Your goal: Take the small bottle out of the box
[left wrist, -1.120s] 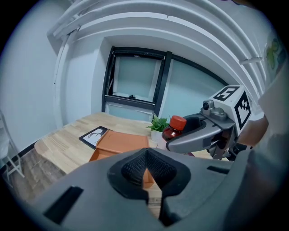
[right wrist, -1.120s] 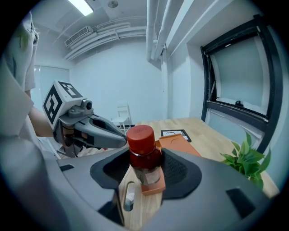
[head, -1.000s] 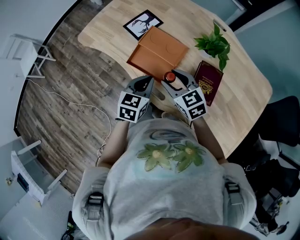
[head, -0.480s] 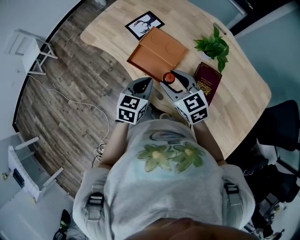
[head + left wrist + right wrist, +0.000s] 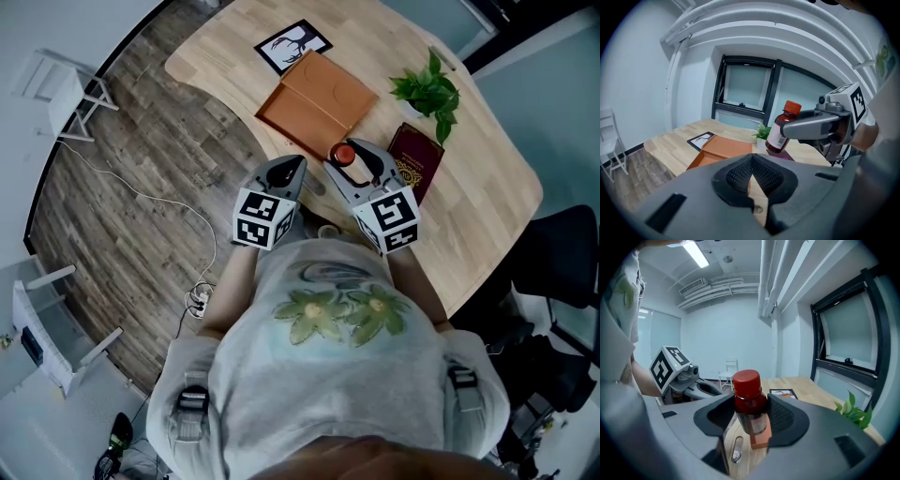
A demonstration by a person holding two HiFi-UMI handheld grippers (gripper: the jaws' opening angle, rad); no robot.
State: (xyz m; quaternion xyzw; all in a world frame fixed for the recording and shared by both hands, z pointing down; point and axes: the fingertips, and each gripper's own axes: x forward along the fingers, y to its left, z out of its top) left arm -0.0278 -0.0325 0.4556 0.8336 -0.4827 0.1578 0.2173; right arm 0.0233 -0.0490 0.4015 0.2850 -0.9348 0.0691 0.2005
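A small brown bottle (image 5: pixel 750 408) with a red cap (image 5: pixel 343 155) is held upright between the jaws of my right gripper (image 5: pixel 751 416), lifted above the table. The left gripper view shows the same bottle (image 5: pixel 780 132) in the air to the right, clear of the box. The orange box (image 5: pixel 314 105) lies open on the wooden table (image 5: pixel 478 178), beyond both grippers. My left gripper (image 5: pixel 289 171) hovers near the table's front edge, left of the bottle; its jaws are shut, with nothing between them (image 5: pixel 751 174).
A dark red booklet (image 5: pixel 416 161) lies right of the bottle, with a small potted plant (image 5: pixel 429 90) behind it. A black-and-white picture card (image 5: pixel 292 45) sits beyond the box. A white chair (image 5: pixel 66 94) stands on the floor at left.
The bottle stays in the right gripper; both grippers have drifted slightly toward me and to the right. The box has not moved.
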